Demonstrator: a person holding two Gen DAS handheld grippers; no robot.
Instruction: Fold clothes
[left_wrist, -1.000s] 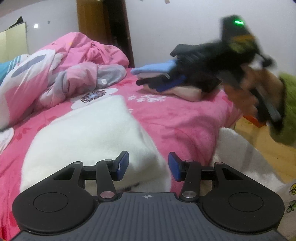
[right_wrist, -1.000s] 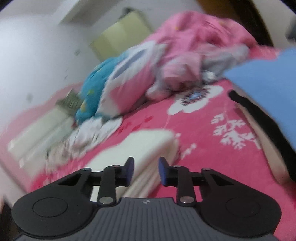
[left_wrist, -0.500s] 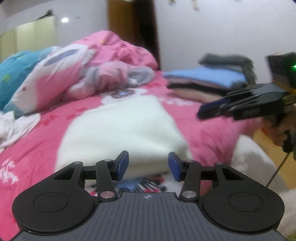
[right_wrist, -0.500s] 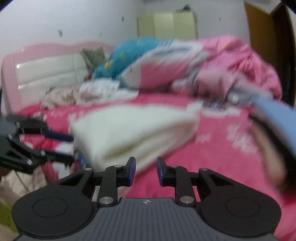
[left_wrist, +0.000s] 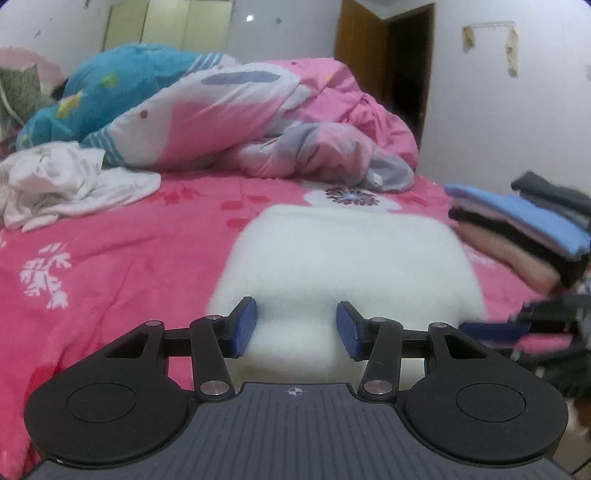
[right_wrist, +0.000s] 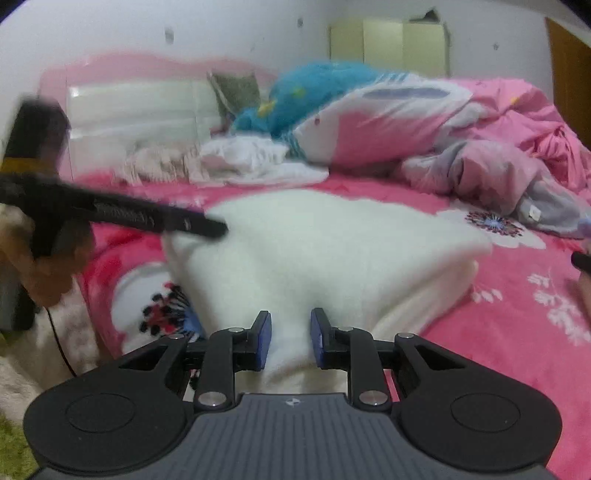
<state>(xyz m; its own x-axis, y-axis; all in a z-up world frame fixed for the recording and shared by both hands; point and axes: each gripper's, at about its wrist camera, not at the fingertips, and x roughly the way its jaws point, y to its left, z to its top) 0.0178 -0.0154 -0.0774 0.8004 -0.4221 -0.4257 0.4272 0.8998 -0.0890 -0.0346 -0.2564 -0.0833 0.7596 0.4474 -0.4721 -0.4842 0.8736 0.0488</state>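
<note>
Pink bed (left_wrist: 122, 258), white fleece (left_wrist: 351, 254) folded at its near edge. Left gripper (left_wrist: 295, 326) opening, right gripper (right_wrist: 290, 341) closing slightly, both spread around fleece, not pinching. Risk: thick pile slips out, or only top layer caught, fold skews toward folded stack (left_wrist: 517, 236)

We hold our left gripper (left_wrist: 296, 325) tilted a little downward, its blue pads (left_wrist: 243, 325) standing apart and the jaws opening, with nothing pressed between them. Our right gripper (right_wrist: 290, 339) points the same way, its pads (right_wrist: 263, 341) closer together, not clamped on anything. Seen from the right, our left hand (right_wrist: 51, 266) wraps the handle of its gripper, blurred, fingers curled around the grip.
</note>
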